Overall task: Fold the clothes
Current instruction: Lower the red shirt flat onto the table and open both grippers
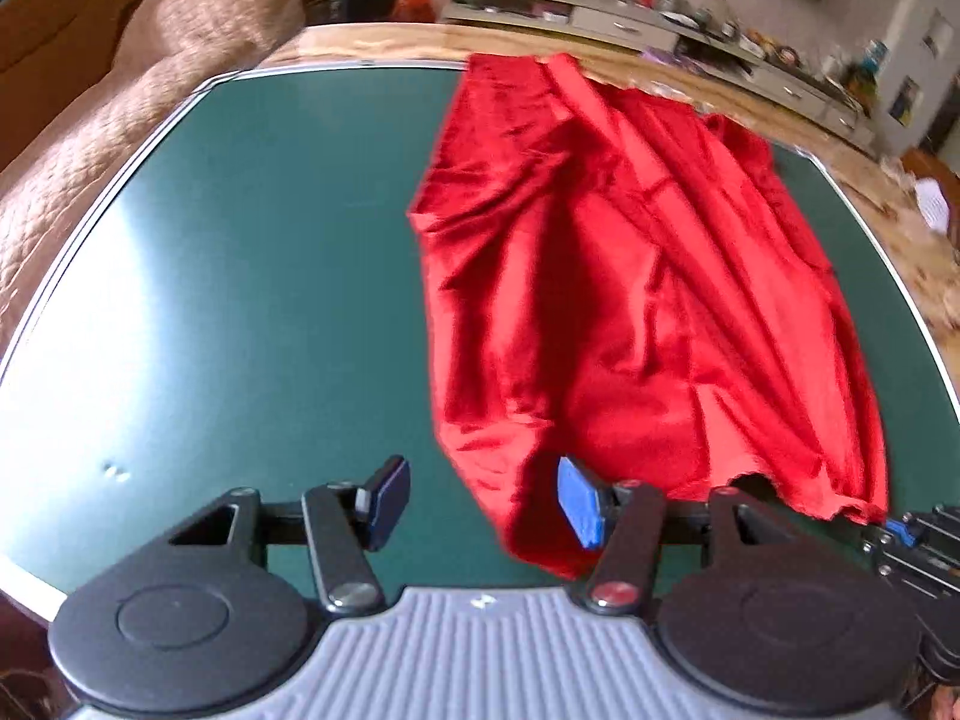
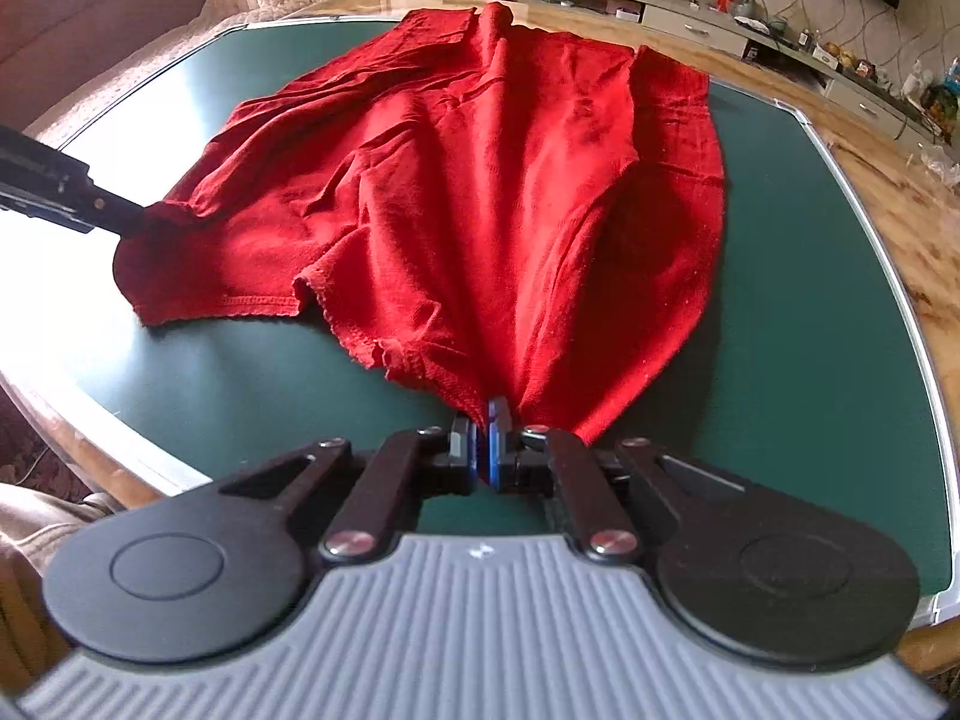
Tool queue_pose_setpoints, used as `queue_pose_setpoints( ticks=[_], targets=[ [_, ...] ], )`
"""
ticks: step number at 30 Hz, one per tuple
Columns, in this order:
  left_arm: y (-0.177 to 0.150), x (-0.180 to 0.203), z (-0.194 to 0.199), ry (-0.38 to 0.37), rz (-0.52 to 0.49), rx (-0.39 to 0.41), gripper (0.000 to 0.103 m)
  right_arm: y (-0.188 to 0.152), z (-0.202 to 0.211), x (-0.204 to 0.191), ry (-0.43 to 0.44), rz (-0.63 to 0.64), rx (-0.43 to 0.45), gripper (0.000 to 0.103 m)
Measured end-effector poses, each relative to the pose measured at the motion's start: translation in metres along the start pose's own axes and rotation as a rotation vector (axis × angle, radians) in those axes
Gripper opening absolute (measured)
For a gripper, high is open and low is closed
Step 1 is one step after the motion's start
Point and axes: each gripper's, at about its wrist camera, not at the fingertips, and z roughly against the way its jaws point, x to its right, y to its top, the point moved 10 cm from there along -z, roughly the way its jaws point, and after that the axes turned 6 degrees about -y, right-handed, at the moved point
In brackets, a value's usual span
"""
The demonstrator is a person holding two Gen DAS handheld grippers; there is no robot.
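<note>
Lying crumpled across the green worktop [image 2: 810,300], a red garment [image 2: 480,180] stretches from the far edge toward the near one, full of long creases. The right claw [image 2: 483,444] is clenched on a bunch of the garment's near hem, the fabric fanning out from between its blue pads [image 2: 495,420] and rising slightly off the surface there. In the right wrist view the left claw [image 2: 129,221] reaches in from the left side and touches the garment's left corner, which puckers at its tip.

From the left wrist view, the left claw [image 1: 483,501] has its jaws spread wide apart, with a near fold of the red garment [image 1: 630,270] lying between and just past the fingers; its right pad [image 1: 579,501] sits against the cloth, while the left pad [image 1: 387,501] is over bare worktop [image 1: 240,270]. Nothing is pinched between them. Part of the right claw [image 1: 918,546] shows at the lower right edge of this view, at the garment's hem. A sofa with a tan cover [image 1: 150,90] stands beyond the worktop's left side.
</note>
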Motion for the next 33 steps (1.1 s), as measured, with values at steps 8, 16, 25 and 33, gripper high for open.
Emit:
queue_pose_setpoints(
  ticks=[8, 16, 25, 33],
  targets=[
    [0.0, 0.002, -0.028, -0.026, 0.059, -0.007, 0.009, 0.001, 0.002, 0.0, -0.014, 0.006, 0.009, 0.006],
    [-0.001, -0.04, -0.006, -0.013, 0.119, 0.047, 0.006, 0.0, 0.004, 0.001, -0.006, 0.003, 0.009, 0.006],
    [-0.019, -0.077, 0.008, 0.016, 0.159, 0.043, 0.006, -0.01, 0.009, -0.019, -0.001, 0.11, 0.0, 0.006],
    [-0.038, -0.073, 0.009, 0.041, 0.128, 0.036, 0.007, -0.011, 0.011, -0.017, 0.056, 0.127, -0.059, 0.011]
  ],
)
